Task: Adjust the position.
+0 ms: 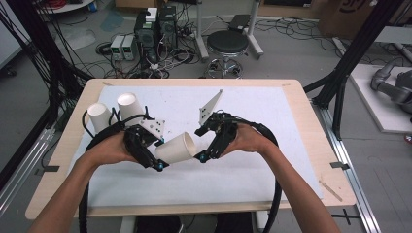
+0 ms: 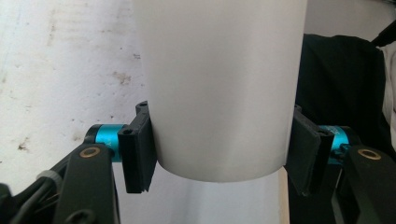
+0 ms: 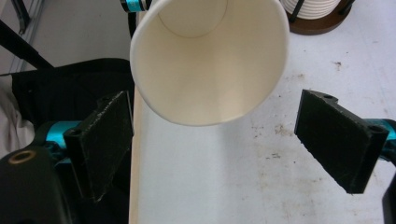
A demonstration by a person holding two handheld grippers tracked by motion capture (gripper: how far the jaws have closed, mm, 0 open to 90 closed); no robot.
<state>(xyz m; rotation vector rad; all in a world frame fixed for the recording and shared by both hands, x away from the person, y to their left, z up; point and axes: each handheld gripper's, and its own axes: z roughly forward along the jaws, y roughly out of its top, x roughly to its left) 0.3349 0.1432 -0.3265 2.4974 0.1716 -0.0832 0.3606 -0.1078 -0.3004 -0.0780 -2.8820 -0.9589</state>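
Matt white paper cup point(image 1: 176, 147), rough black claw pads point(image 3: 106, 135), scuffed white sheet on wood table point(image 1: 300, 116)

two upright cups point(image 1: 116, 110) crowd the far left; white mat point(image 1: 272, 116) to the right lies open

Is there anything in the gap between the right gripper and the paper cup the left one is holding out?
Nothing visible. The paper cup points its open mouth at the right gripper, whose jaws stand wide apart; only bare table shows beneath.

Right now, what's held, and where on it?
Left tongs clamp the cup by its side wall near the base. Right tongs are open around its mouth and hold nothing.
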